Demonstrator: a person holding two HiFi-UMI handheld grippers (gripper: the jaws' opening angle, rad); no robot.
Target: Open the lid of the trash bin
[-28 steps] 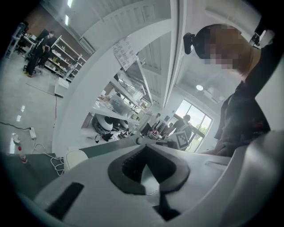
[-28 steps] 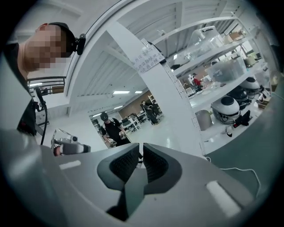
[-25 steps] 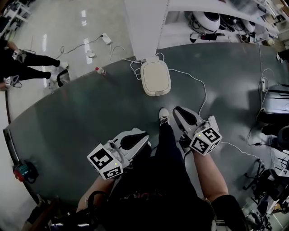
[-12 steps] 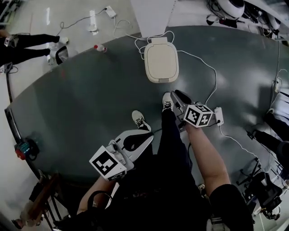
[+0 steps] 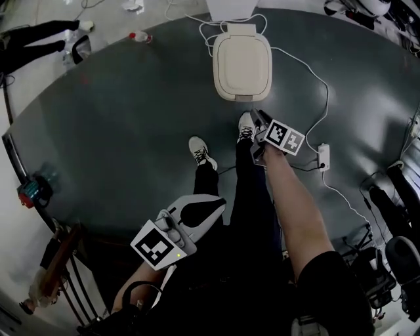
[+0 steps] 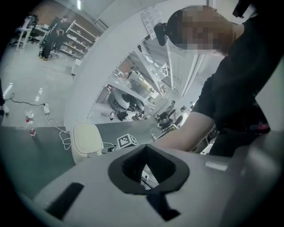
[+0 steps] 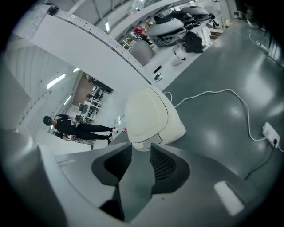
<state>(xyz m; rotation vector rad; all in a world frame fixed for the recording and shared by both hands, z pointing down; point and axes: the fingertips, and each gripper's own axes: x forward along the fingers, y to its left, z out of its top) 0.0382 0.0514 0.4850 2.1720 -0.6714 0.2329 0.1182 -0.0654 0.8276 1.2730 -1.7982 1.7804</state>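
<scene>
The white trash bin (image 5: 241,59) stands on the dark floor with its lid down; it also shows in the right gripper view (image 7: 148,116) and the left gripper view (image 6: 86,139). My right gripper (image 5: 258,118) hangs low just before the bin's front edge, pointing down at it. Its jaws have just been opening and stand open (image 7: 141,150) with nothing between them. My left gripper (image 5: 218,205) hangs back by the person's left leg, far from the bin. Its jaws (image 6: 146,148) meet at the tips, empty.
A white cable (image 5: 315,72) runs from behind the bin to a power strip (image 5: 322,156) right of my right arm. The person's shoes (image 5: 200,152) (image 5: 245,126) stand just before the bin. A small bottle (image 5: 139,37) lies far left, and a white column (image 5: 230,6) rises behind the bin.
The person has stepped toward the bin. My right gripper has dropped low and forward to the bin's front edge. The left gripper has sunk a little.
</scene>
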